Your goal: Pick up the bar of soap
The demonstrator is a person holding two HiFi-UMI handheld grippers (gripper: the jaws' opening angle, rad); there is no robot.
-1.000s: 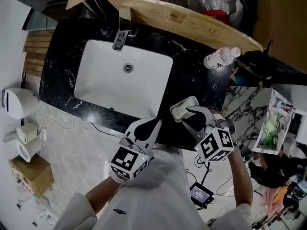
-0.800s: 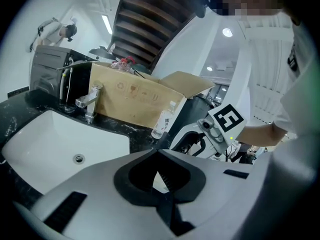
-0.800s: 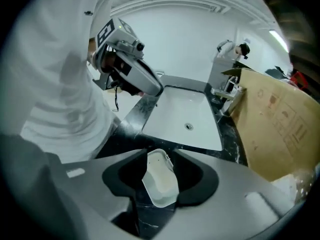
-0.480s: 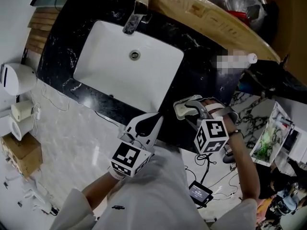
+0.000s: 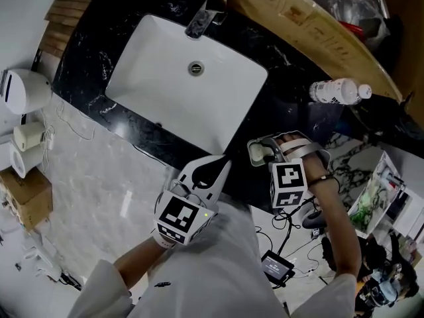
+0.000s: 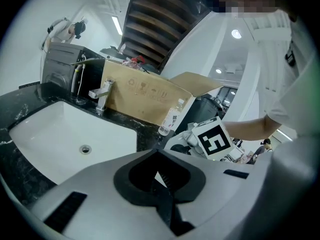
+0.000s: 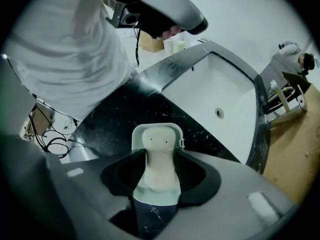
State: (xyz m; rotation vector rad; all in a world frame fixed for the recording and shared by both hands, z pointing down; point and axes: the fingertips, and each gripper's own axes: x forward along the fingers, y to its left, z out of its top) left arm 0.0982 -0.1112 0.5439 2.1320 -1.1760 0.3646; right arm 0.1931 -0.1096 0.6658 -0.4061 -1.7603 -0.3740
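Observation:
A cream bar of soap [image 7: 160,154] lies in a pale soap dish [image 7: 138,134] on the black marble counter, at its front edge right of the sink. The head view shows the dish [image 5: 257,152] partly under my right gripper [image 5: 270,152]. This gripper [image 7: 161,178] points steeply down over the dish. Its jaws have just been opening and now stand wide on either side of the soap, not pressing on it. My left gripper [image 5: 224,160] hovers at the counter's front edge, left of the dish. Its jaws [image 6: 158,155] meet at the tips with nothing between them.
A white sink basin [image 5: 165,91] with a chrome faucet [image 5: 202,20] fills the counter's left part. A plastic bottle [image 5: 336,91] lies behind the dish, and an open cardboard box [image 5: 298,20] stands at the back. A white dispenser [image 5: 23,91] hangs at the far left.
My right gripper has come down over the soap dish and rolled, so its marker cube now faces up. The left gripper has sunk slightly. The head camera has shifted.

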